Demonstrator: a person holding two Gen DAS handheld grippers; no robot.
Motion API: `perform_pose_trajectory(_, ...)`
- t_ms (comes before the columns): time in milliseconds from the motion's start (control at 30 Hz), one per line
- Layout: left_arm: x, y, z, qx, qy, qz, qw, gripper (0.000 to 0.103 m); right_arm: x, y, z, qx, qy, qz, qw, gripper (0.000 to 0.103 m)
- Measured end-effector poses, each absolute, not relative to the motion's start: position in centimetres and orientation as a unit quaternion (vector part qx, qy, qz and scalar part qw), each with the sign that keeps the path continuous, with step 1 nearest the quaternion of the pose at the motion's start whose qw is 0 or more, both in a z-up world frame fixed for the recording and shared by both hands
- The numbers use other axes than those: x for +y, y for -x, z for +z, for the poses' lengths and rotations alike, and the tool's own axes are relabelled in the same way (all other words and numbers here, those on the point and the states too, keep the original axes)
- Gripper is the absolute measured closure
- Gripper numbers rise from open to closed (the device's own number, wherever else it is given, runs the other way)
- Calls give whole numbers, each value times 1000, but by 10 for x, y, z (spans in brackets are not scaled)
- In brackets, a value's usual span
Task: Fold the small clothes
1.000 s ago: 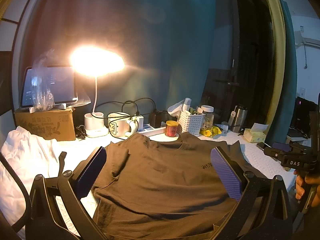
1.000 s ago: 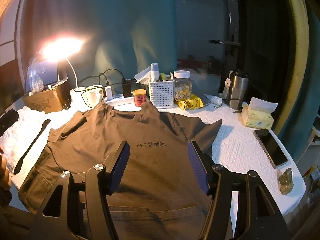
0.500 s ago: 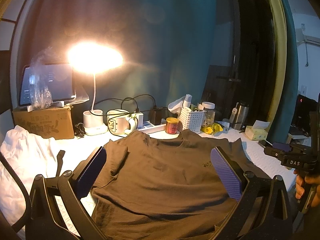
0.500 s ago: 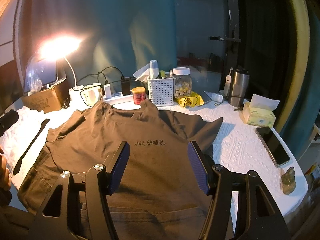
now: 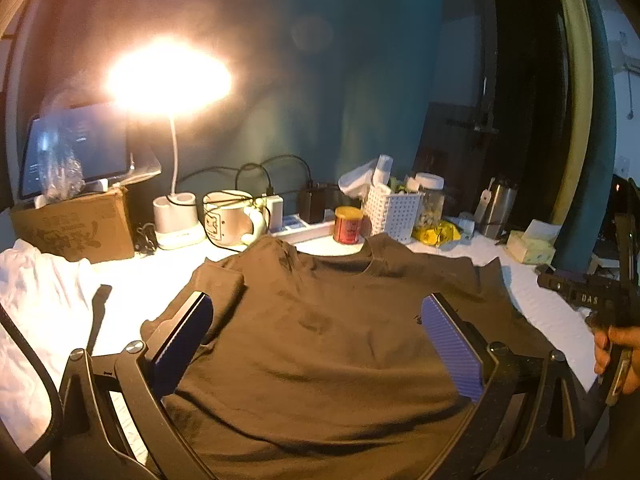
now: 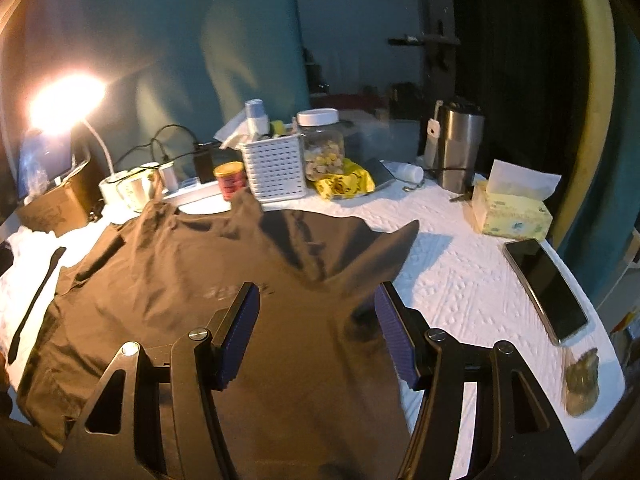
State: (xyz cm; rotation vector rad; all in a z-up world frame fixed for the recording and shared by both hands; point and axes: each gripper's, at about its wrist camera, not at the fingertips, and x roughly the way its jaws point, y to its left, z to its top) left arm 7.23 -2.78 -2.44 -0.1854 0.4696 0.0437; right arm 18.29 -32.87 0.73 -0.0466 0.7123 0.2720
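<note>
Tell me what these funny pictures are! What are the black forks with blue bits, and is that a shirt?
Those black forks are two grabbing tools, and a person holds one in each hand. Each tool carries a little round-eyed camera looking out along its jaws, so you get one picture from the left gripper and one from the right gripper. The blue bits are its grippy pads. Both sets of jaws stand open and hold nothing right now.

Yes, it is a shirt: a brown T-shirt spread out on a white table cover, waiting to be folded. At the back sit a bright lamp, a mug, a white basket, a jar, a steel cup, tissues and a phone.
</note>
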Motion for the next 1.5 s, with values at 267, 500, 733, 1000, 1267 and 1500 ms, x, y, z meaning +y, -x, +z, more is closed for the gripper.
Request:
perform_pose_trajectory(267,-42,-111,-35,265,93,34,959,1,-368,-247,-22,376,3,118,919,39)
perform_pose_trajectory(500,-44,-138,-44,285,93,48,953,1,-392,-305,-49,402,-11,111,909,39)
perform_pose_trajectory(733,-43,-158,-56,304,92,56,946,1,-398,-348,-76,430,-29,119,895,39)
perform_pose_trajectory(1000,-40,-164,-63,313,86,53,944,1,-384,-369,-89,451,-23,145,880,94)
perform_pose_trajectory(1267,-35,-152,-54,292,100,44,950,1,-374,-352,-54,395,-2,150,906,97)
perform_pose_trajectory(1500,-27,-132,-44,270,106,41,956,1,-342,-328,-12,350,32,178,919,97)
